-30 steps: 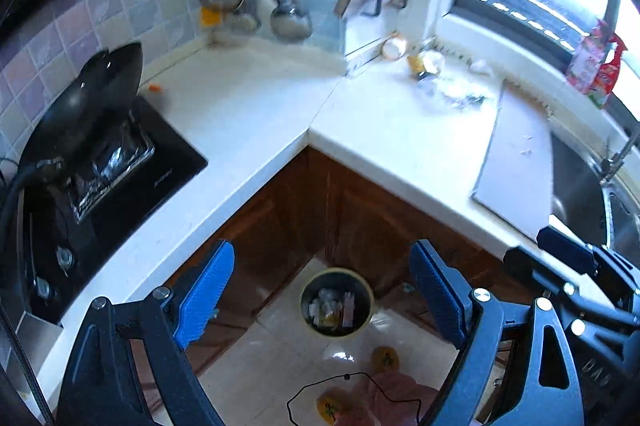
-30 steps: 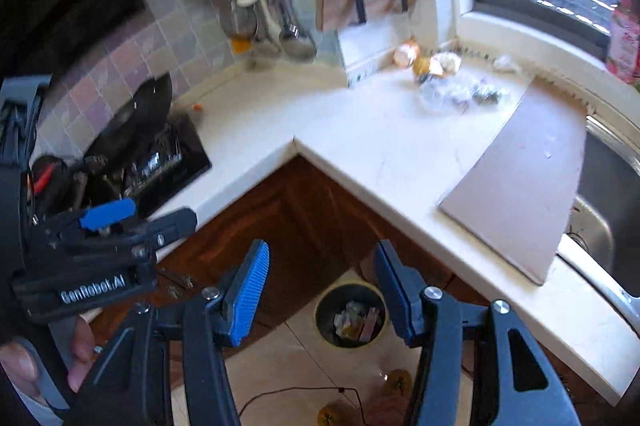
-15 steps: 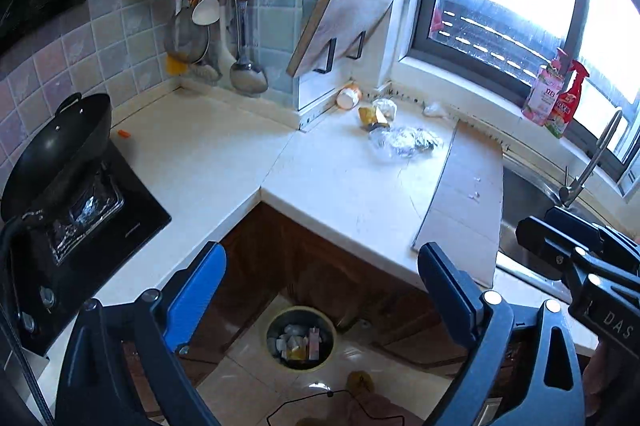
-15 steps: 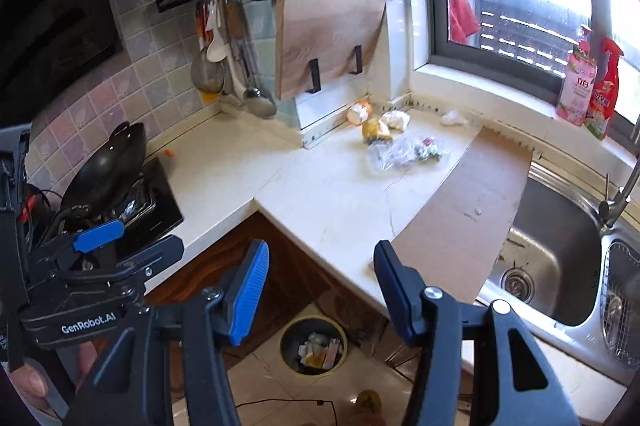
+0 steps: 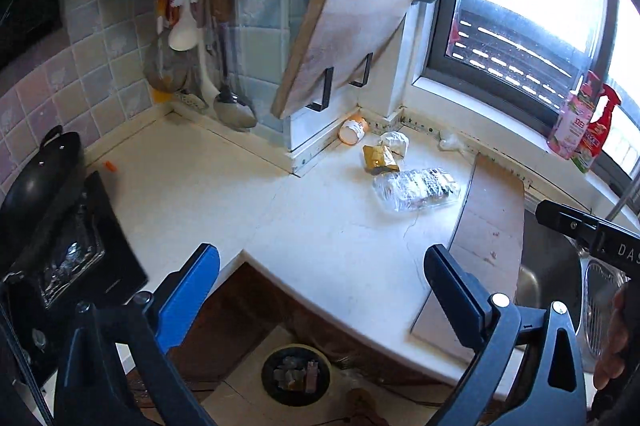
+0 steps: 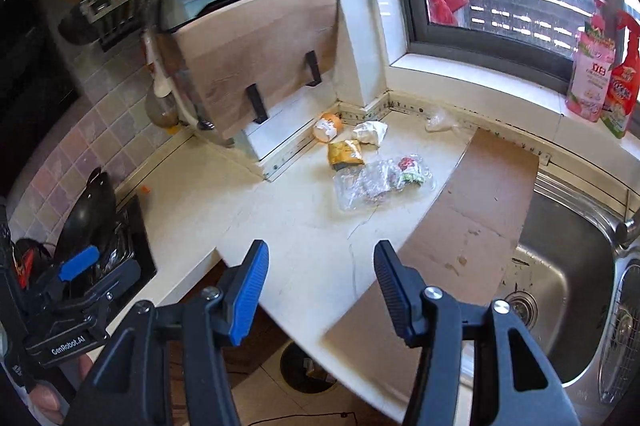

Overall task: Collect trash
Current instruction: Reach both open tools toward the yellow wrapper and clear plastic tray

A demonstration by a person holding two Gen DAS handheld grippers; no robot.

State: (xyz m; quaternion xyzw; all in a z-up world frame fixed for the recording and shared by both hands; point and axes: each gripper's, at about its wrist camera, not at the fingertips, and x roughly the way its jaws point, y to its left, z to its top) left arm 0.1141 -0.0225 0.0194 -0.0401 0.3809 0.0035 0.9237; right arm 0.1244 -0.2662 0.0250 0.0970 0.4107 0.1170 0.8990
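The left gripper hangs above the white countertop's inner corner, its jaws opening wide with nothing between them. Trash lies grouped near the back wall: an orange-and-white cup on its side, a crumpled white wrapper, a yellow packet and a clear plastic bag just beside a brown board. On the floor below the counter edge stands a round bin holding scraps, and part of the right gripper enters at the right edge.
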